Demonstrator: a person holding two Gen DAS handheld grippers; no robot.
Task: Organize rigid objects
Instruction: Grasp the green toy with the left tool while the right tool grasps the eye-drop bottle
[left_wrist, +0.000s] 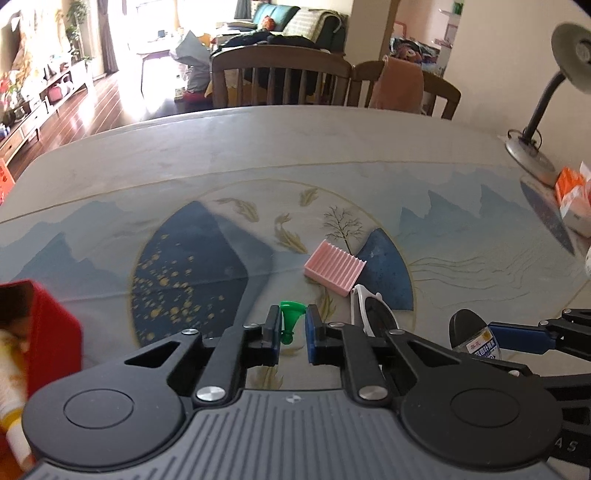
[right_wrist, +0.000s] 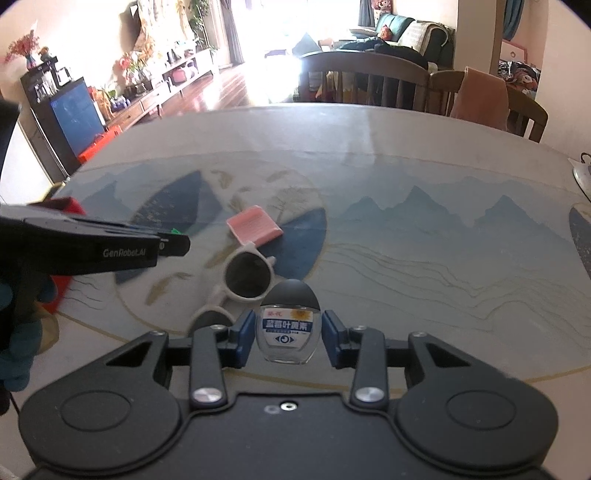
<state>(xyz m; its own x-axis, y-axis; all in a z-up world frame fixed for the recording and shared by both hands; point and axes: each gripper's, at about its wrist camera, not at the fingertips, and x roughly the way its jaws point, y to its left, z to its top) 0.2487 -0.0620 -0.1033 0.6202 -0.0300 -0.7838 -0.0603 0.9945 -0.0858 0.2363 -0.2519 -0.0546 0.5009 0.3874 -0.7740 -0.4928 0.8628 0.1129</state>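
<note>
On the table (left_wrist: 332, 147), L to R: 1 red box (left_wrist: 55, 332) at far left w/ pale items inside, 1 green funnel-shaped piece (left_wrist: 290, 317), 1 pink ribbed block (left_wrist: 334, 267), 1 pair white sunglasses (right_wrist: 245, 275), 1 small clear bottle (right_wrist: 286, 328) w/ black cap.

Left gripper (left_wrist: 290, 334) straddles the green piece, jaws parted, not pinching. Right gripper (right_wrist: 286, 341) spread wide around the bottle, gaps both sides.

Sunglasses lie just behind the bottle, block beyond. Desk lamp (left_wrist: 535, 122) + orange packets (left_wrist: 570, 192) far right.
</note>
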